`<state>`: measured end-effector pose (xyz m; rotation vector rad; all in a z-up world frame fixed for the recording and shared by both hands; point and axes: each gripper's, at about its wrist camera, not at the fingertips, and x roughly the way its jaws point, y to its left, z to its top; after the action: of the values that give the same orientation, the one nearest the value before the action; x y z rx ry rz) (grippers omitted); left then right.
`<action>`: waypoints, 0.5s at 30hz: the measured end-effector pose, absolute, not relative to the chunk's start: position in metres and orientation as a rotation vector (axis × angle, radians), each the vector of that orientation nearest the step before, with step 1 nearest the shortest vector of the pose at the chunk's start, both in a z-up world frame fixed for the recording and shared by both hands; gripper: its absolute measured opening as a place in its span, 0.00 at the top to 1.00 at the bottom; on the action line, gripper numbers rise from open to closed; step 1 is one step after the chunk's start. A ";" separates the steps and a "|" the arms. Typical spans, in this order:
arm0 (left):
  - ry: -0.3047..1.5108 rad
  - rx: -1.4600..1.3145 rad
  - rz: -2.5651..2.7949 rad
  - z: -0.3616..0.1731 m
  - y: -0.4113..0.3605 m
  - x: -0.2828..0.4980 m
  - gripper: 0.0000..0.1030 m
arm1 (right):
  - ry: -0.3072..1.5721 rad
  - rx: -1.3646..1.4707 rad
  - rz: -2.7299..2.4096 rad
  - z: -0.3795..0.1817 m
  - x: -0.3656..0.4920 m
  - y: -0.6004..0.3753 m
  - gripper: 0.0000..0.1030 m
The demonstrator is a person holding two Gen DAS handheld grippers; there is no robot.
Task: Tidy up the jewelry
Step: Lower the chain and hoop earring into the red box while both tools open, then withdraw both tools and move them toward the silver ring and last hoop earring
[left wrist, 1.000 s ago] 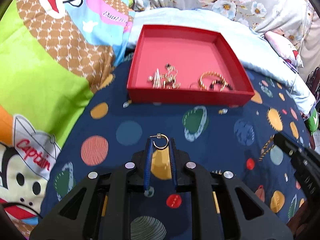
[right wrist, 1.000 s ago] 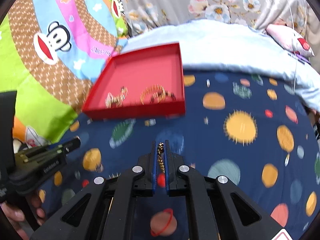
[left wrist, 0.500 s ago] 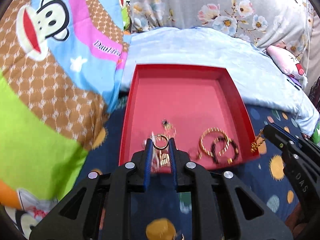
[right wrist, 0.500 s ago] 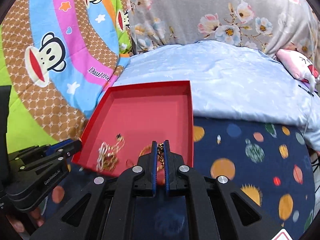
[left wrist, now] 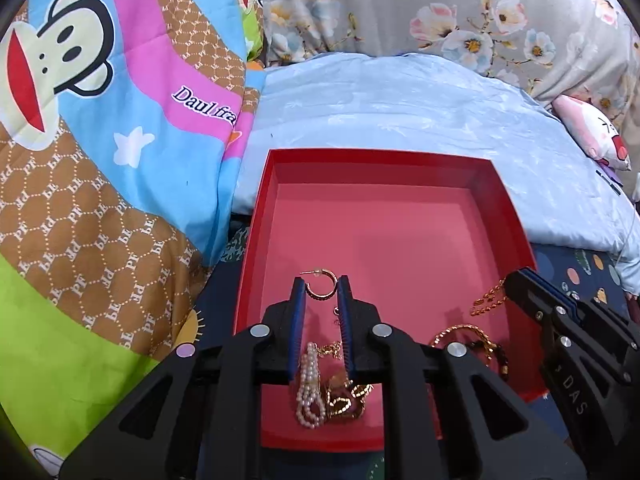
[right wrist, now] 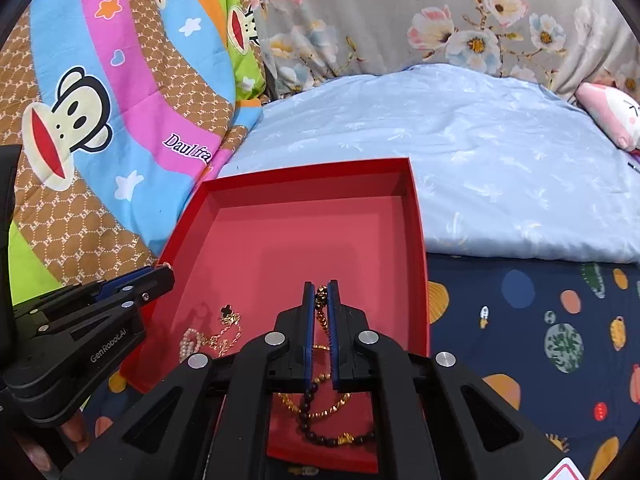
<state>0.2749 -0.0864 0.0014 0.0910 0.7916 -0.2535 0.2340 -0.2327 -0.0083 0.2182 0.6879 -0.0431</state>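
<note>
Over the red tray (left wrist: 256,240), my left gripper (left wrist: 321,290) jaws pinch a gold hoop earring (left wrist: 320,284) and my right gripper (right wrist: 321,294) jaws clamp a gold chain (right wrist: 321,308); each should release low, onto bare floor ahead of the jaws.

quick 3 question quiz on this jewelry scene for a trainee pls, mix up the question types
1. True or false: the left gripper holds a gold hoop earring above the red tray.
2. Multiple choice: what is pinched in the right gripper? A) a pearl strand B) a gold chain piece C) a silver ring
3. Short answer: which beaded item lies in the tray below the right gripper?

Key
1. True.
2. B: the gold chain piece sits between its nearly closed fingers.
3. The dark bead bracelet, beside a gold chain bracelet; the pearl strand lies further left.
</note>
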 end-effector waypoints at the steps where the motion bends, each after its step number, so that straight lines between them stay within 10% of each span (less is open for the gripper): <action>1: 0.796 0.091 -0.249 -0.001 -0.086 0.276 0.84 | 0.690 0.222 -0.043 -0.011 0.236 -0.234 0.94; 5: 0.824 0.096 -0.223 -0.009 -0.087 0.283 0.60 | 0.685 0.222 -0.051 -0.014 0.237 -0.235 0.90; 15: 0.806 0.115 -0.214 -0.005 -0.076 0.259 0.60 | 0.682 0.249 -0.053 -0.006 0.208 -0.238 0.87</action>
<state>0.2592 -0.0759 -0.0049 0.1147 0.8063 -0.2135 0.2082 -0.2380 -0.0061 0.2494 0.6824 -0.0535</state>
